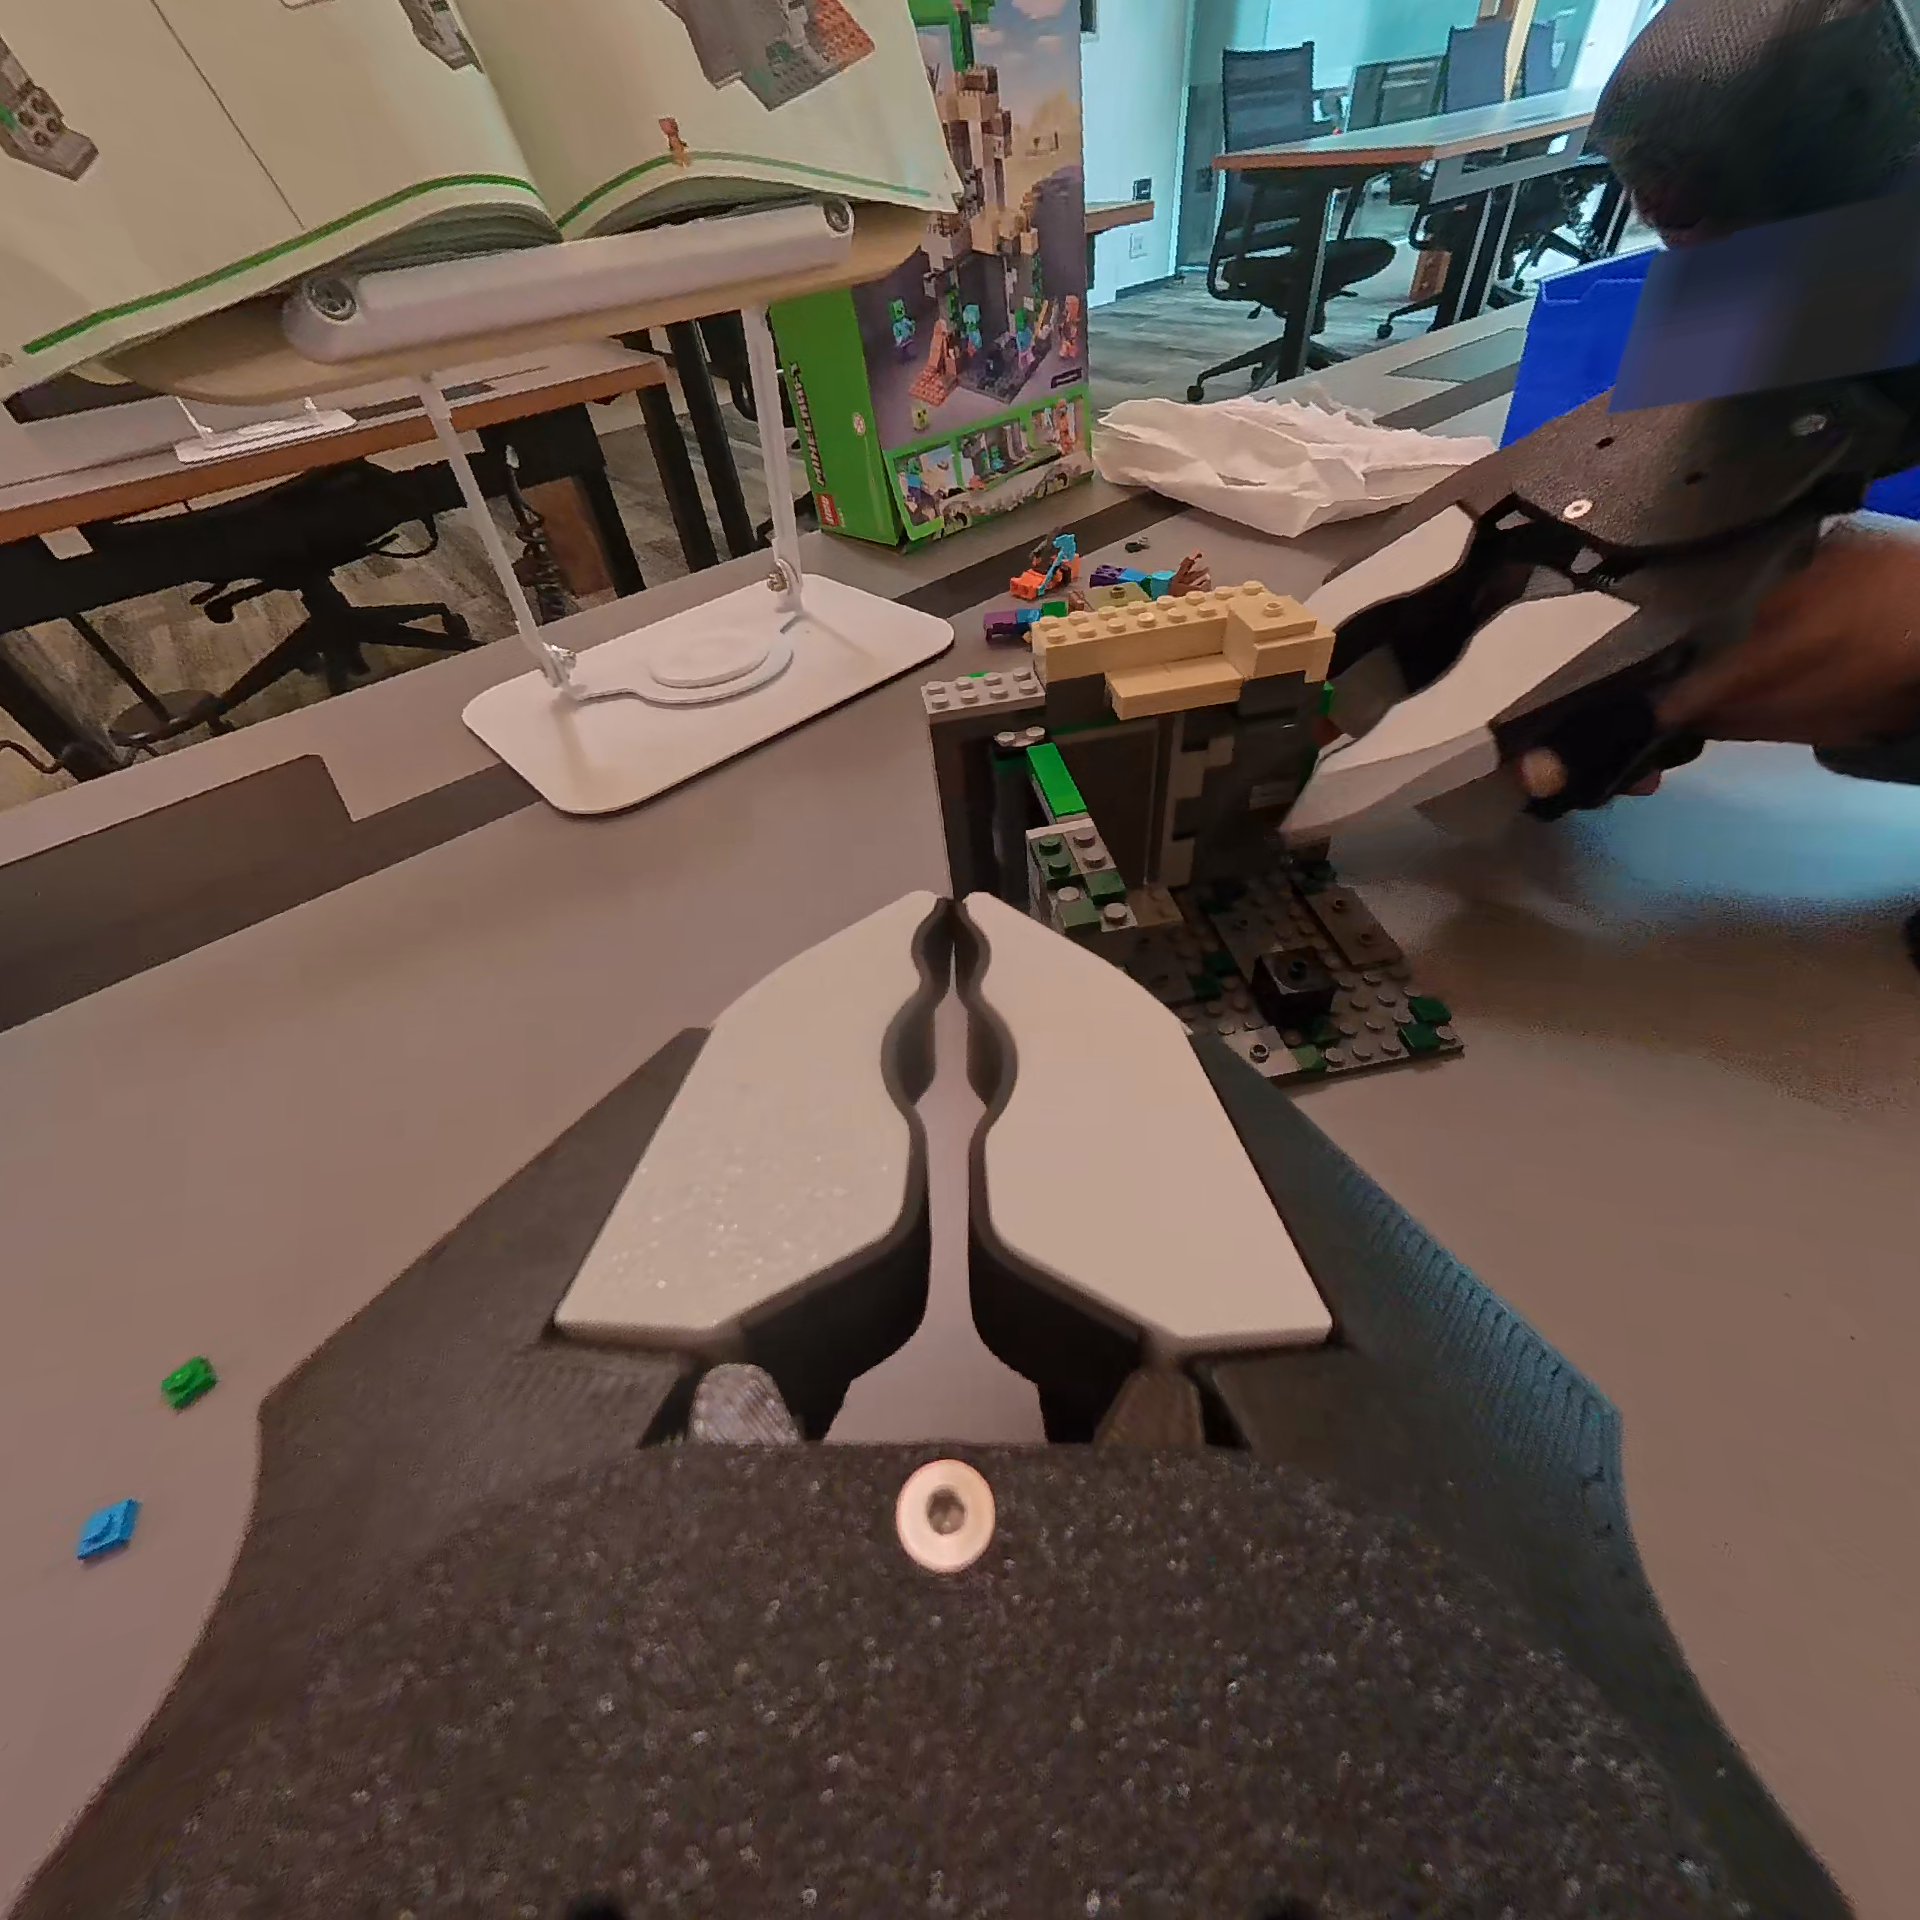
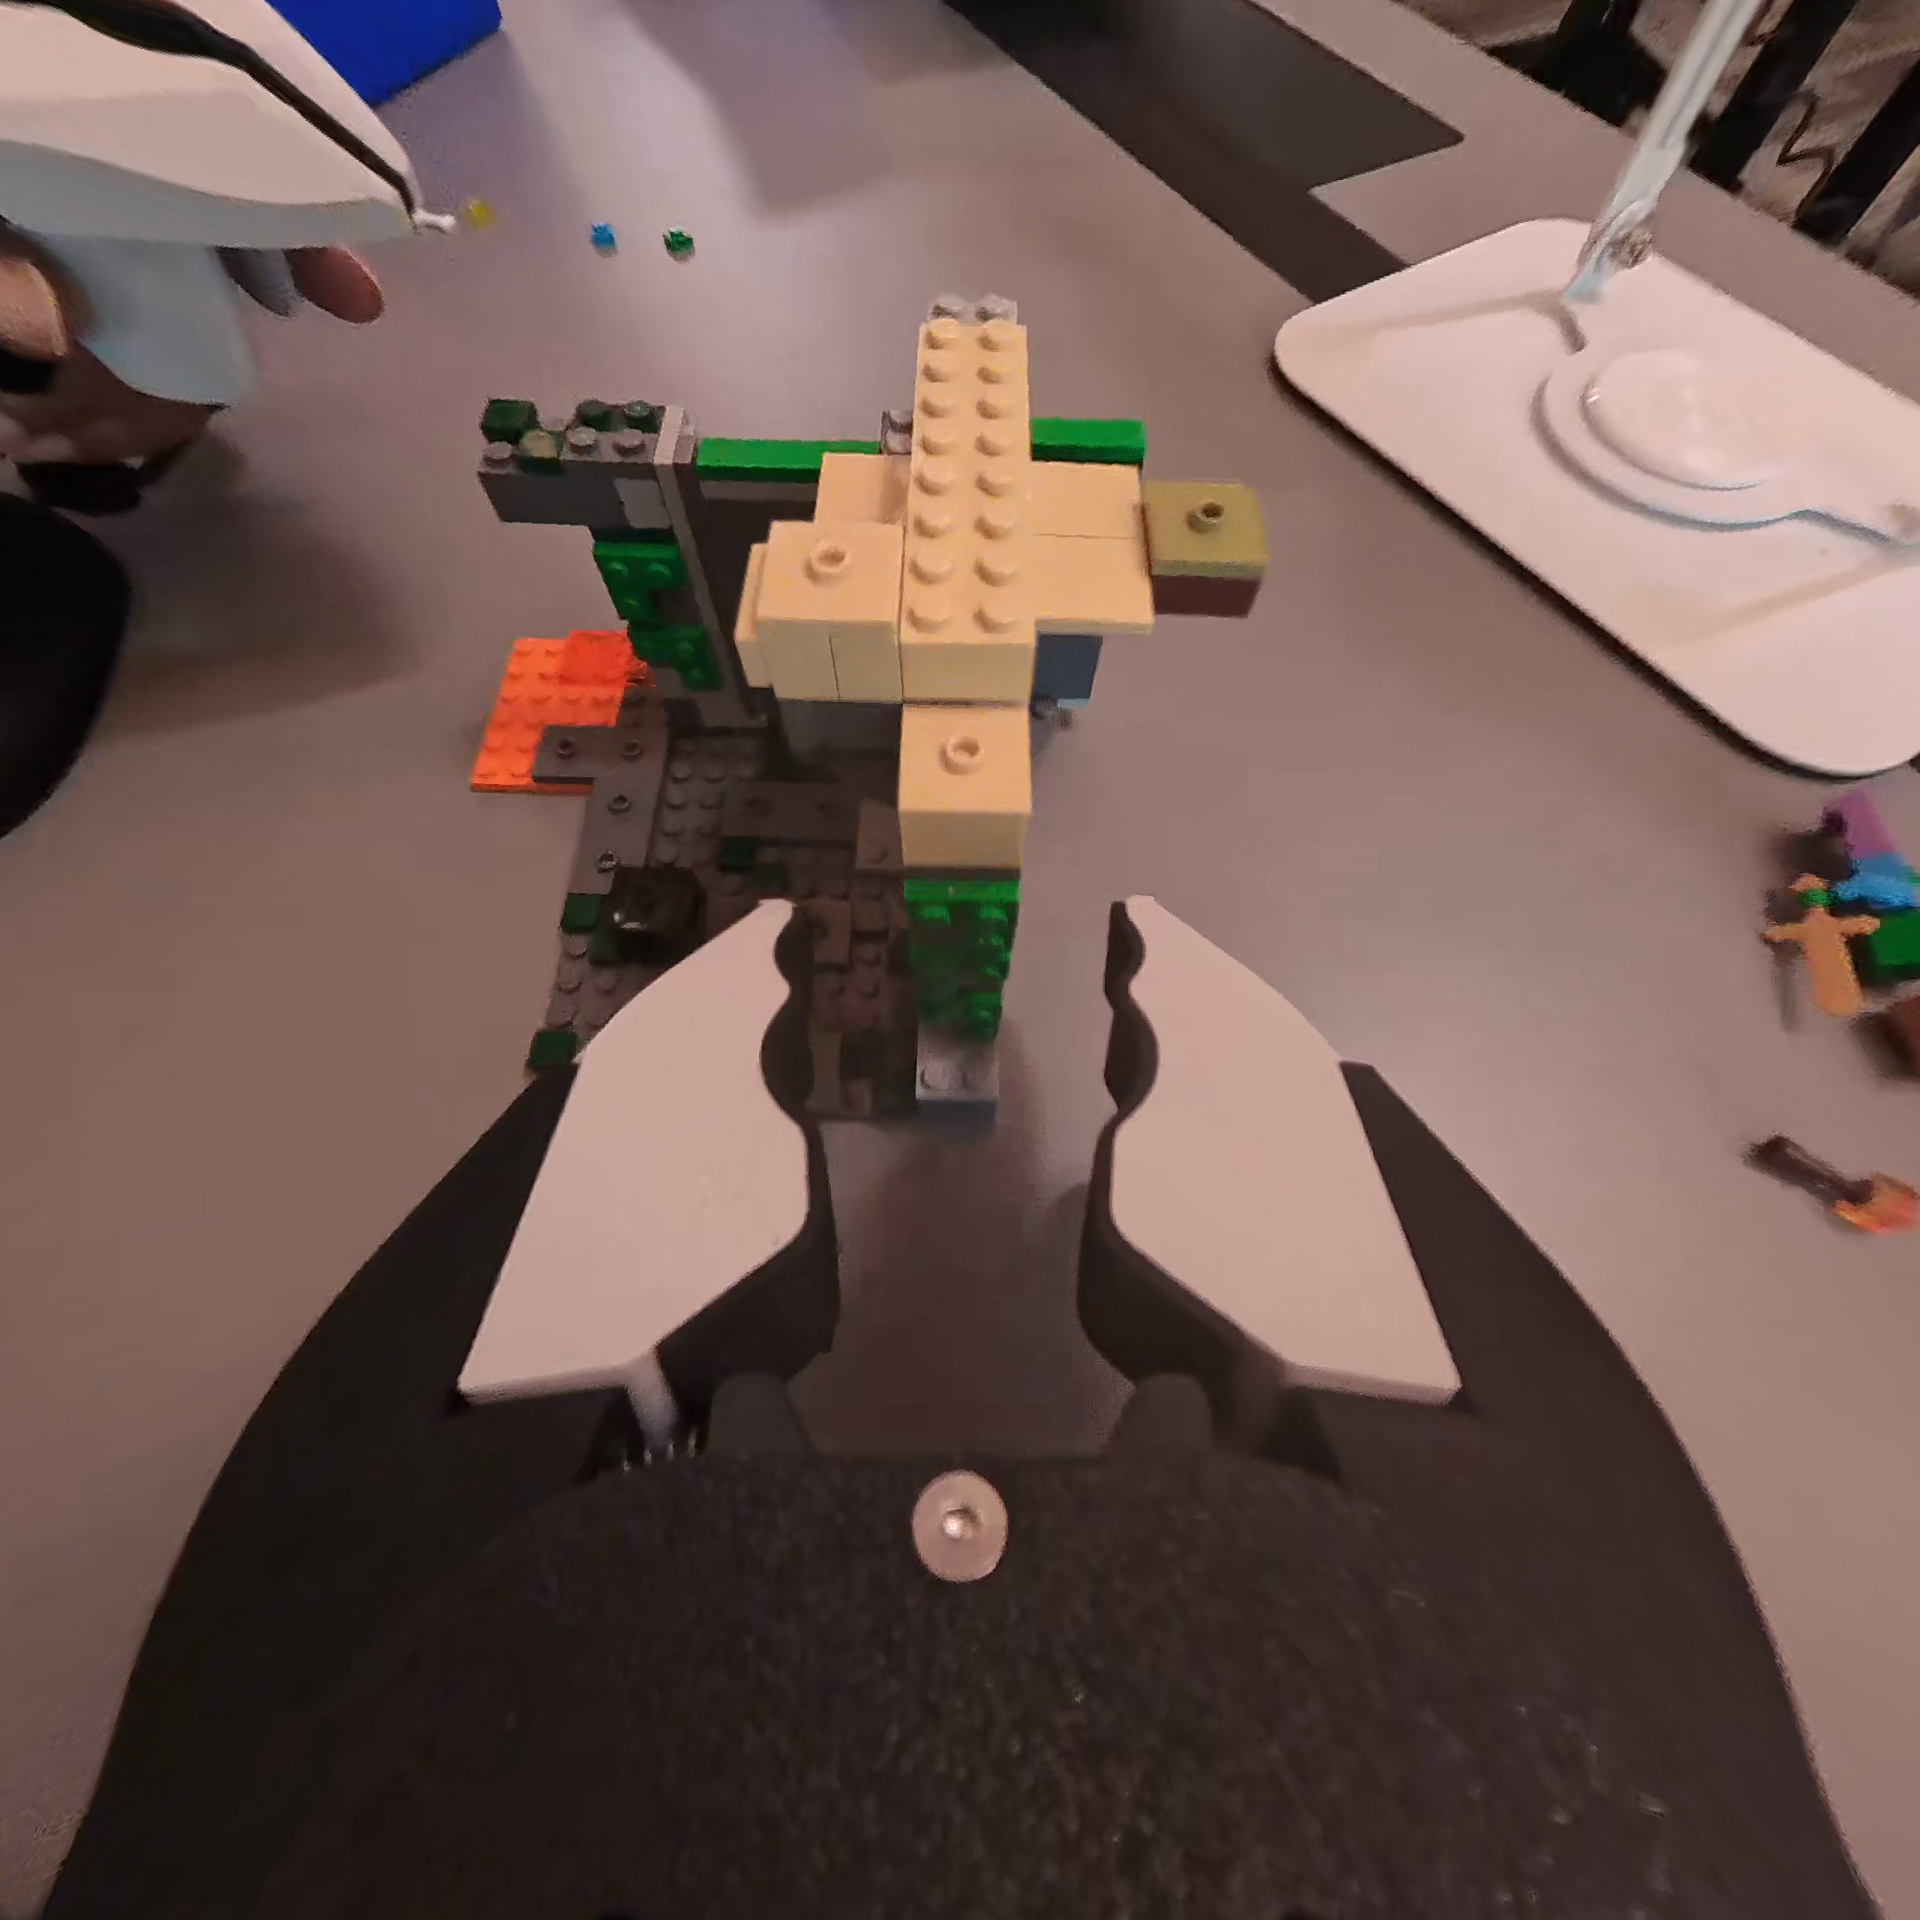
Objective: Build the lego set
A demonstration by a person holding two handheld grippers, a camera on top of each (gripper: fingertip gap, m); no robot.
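The lego build stands on the grey table: a dark grey and green base plate, dark walls, and a tan top. In the right wrist view it shows from above, with an orange plate at its far left. My left gripper is shut, its tips just left of the build's near corner; I see nothing between the pads. It also shows shut at the top left of the right wrist view. My right gripper is open. Its fingers straddle the build's green column without pressing on it, as the left wrist view also shows.
An open instruction booklet rests on a white stand. The set's box and crumpled white paper lie behind the build. Loose pieces lie beyond it. A small green plate and a blue one lie near left. My hands' fingertips stand some 15 centimetres from each other. My left tips are roughly 9 centimetres from the orange plate.
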